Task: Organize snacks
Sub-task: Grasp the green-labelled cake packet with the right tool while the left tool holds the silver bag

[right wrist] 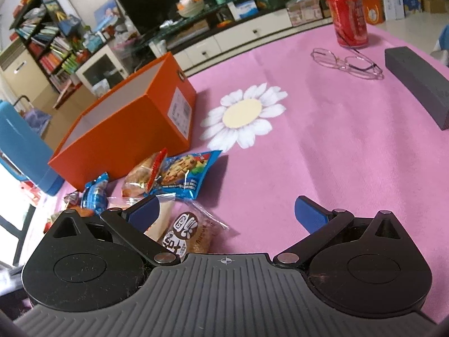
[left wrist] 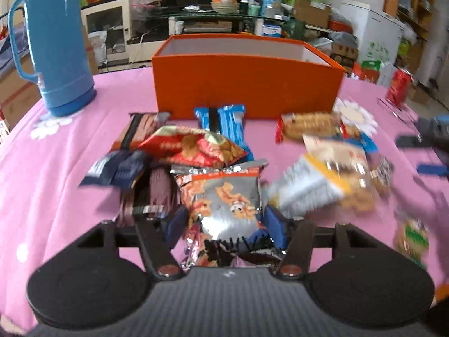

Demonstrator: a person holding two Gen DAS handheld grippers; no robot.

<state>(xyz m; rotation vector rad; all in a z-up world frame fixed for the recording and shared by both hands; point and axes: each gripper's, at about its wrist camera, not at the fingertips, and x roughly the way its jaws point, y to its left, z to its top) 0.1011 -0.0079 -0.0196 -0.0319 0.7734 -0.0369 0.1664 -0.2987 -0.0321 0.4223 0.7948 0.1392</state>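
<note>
Left gripper, fingers pinching a silver snack packet atop the pile before the orange box on the table. Right gripper, fingers spread, nothing between. The packet appeared light, crinkly and slippery; best gripped mid-body.

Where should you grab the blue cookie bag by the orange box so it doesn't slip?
Probably by its flat sealed end nearest the right gripper. The blue cookie bag lies flat on the pink cloth beside the orange box, and a clear-wrapped pastry overlaps its left side. So come in from the open right side, fingers low, and pinch that thin edge.
</note>
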